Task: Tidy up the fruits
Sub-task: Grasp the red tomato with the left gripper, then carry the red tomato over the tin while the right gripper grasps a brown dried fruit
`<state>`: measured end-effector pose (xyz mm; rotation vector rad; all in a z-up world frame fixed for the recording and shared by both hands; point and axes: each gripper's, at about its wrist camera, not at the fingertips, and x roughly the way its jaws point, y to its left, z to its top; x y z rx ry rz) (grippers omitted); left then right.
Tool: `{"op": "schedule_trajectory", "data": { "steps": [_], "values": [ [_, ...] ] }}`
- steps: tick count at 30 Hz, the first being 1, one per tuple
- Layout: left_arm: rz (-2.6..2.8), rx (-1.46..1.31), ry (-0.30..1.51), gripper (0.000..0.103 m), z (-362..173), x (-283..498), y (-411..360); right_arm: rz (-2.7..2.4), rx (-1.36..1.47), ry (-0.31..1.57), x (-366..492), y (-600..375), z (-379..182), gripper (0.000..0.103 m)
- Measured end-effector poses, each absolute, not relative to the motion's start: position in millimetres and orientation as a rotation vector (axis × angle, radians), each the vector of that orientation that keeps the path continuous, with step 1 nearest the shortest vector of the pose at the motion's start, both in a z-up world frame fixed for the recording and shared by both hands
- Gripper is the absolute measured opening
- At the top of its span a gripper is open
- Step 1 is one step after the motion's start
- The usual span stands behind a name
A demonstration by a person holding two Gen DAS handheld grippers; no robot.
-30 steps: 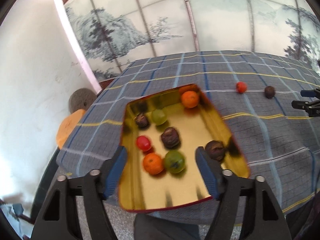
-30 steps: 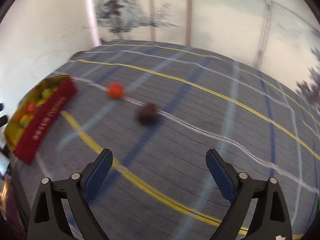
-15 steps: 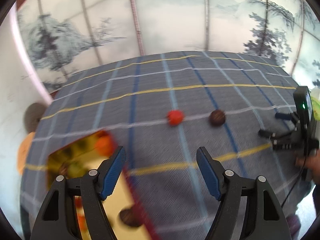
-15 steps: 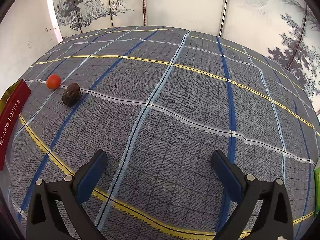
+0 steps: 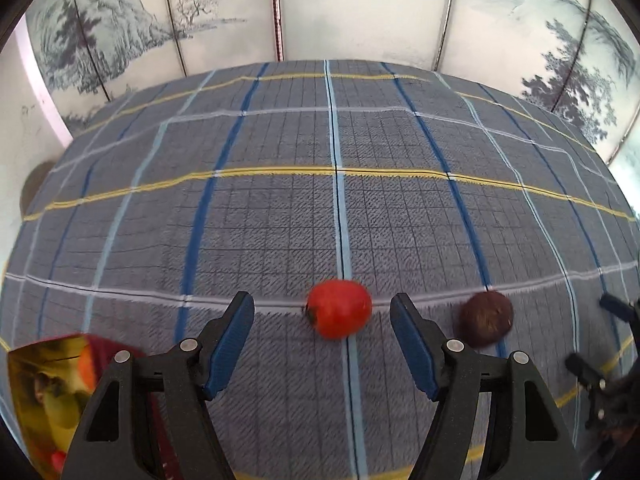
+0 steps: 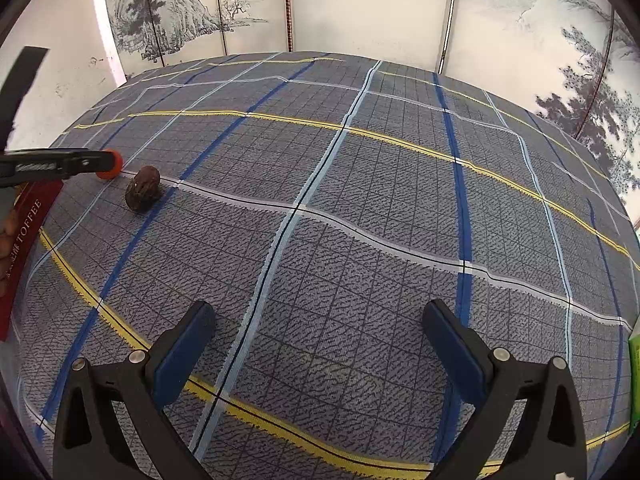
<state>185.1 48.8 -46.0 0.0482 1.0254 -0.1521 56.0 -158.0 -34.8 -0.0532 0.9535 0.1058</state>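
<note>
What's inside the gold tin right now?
In the tin, blurred orange, red and greenish fruit show; the left gripper and the frame edge hide the rest.

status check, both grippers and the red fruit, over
Left gripper open, straddling red fruit, not closed on it. Right gripper open, empty. Brown fruit alongside, outside the fingers.

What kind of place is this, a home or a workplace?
Probably a room at home: a table under a plaid tablecloth, a folding screen painted with ink landscapes behind it, and a toffee tin holding fruit.
</note>
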Motion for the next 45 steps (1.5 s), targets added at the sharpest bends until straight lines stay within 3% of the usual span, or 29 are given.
{"op": "schedule_trajectory", "data": {
  "steps": [4, 12, 25, 45],
  "values": [
    [-0.141, 0.022, 1.054, 0.035, -54.5, 191.3, 47.1, 0.106, -0.052, 0.954, 56.4, -158.4, -35.0, 0.103],
    [-0.145, -0.137, 1.044, 0.035, -35.0, 143.8, 59.4, 0.105, -0.053, 0.954, 57.7, -160.2, -36.2, 0.103],
    [-0.097, -0.058, 0.896, 0.035, 19.9, 29.3, 72.5, 0.104, -0.053, 0.954, 57.6, -158.3, -36.0, 0.103],
    [0.012, -0.012, 0.838, 0.035, 19.9, -26.6, 131.6, 0.081, -0.045, 0.955, 56.7, -158.5, -36.2, 0.103]
  ]
}}
